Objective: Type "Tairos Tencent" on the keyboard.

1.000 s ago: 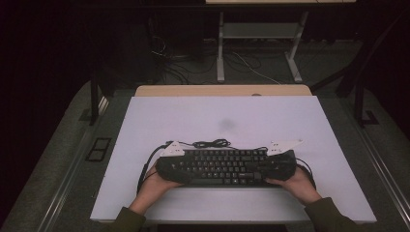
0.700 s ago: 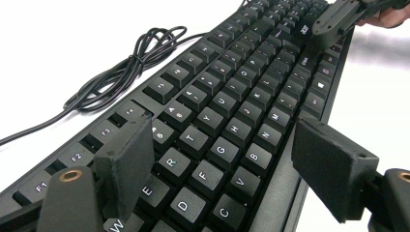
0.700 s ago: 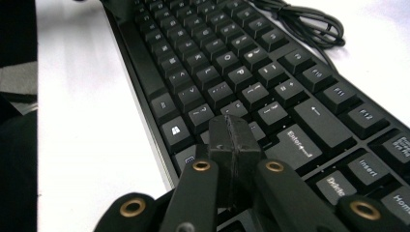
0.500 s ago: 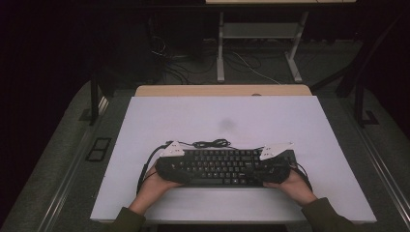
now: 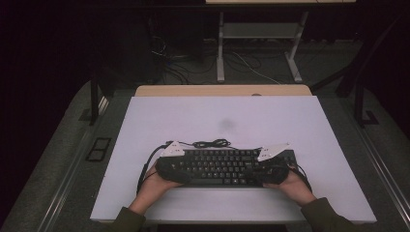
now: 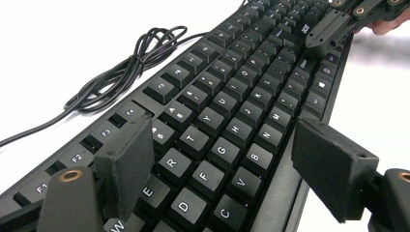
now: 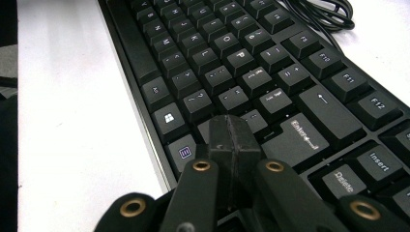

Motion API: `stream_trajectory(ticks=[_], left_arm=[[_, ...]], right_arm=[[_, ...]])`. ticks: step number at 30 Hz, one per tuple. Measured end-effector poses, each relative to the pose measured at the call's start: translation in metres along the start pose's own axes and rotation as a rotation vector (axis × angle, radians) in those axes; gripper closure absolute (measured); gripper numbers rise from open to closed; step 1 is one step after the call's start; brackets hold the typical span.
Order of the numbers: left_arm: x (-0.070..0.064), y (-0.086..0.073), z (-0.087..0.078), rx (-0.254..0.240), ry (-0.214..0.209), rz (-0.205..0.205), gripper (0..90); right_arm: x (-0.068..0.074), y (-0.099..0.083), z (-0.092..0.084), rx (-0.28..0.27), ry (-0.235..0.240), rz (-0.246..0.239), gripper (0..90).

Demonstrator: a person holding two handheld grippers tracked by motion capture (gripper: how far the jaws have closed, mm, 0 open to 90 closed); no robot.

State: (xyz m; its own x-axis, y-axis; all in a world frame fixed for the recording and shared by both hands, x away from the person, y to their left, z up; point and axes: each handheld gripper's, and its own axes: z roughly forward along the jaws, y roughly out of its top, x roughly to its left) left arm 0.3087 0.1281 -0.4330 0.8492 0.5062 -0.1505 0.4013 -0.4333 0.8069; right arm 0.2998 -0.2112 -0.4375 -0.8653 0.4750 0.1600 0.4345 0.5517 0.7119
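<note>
A: Where's the keyboard [image 5: 225, 166]?

B: Flat on the white bench [image 5: 232, 121], near the front edge, about the middle. Its black cable [image 5: 210, 143] lies coiled on the bench just behind it.

A: And the left gripper [image 6: 227, 159]?

B: Over the left end of the keyboard. In the left gripper view its jaws are spread: one pad sits over the top rows near the F keys, the other hangs by the front edge past the bottom letter row. The letter keys show between them. I can't tell whether either pad touches the keyboard.

A: The right gripper [image 7: 233, 137]?

B: Jaws pressed together, nothing between them. In the right gripper view the joined tips sit over the keys just left of Enter, by the right-hand end. Whether they press a key, I can't tell.

A: The hands?

B: In the high view the left hand [image 5: 157, 186] and right hand [image 5: 292, 186] come in from the front, one at each end of the keyboard.
</note>
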Motion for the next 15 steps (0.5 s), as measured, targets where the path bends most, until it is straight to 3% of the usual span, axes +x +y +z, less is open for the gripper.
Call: stream_trajectory(ticks=[5, 9, 13, 15], left_arm=[[0.001, 0.003, 0.002, -0.006, 0.005, -0.003, 24.0], [0.004, 0.007, 0.005, -0.012, 0.019, -0.002, 30.7], [0.006, 0.010, 0.007, -0.014, 0.032, -0.002, 44.9], [0.007, 0.011, 0.007, -0.016, 0.044, 0.002, 56.1]], right_arm=[[0.000, 0.000, 0.000, 0.001, 0.000, 0.000, 89.2], [0.000, 0.000, 0.000, 0.000, 0.001, 0.001, 89.2], [0.000, 0.000, 0.000, 0.000, 0.002, 0.001, 89.2], [0.000, 0.000, 0.000, 0.000, 0.003, 0.001, 89.2]])
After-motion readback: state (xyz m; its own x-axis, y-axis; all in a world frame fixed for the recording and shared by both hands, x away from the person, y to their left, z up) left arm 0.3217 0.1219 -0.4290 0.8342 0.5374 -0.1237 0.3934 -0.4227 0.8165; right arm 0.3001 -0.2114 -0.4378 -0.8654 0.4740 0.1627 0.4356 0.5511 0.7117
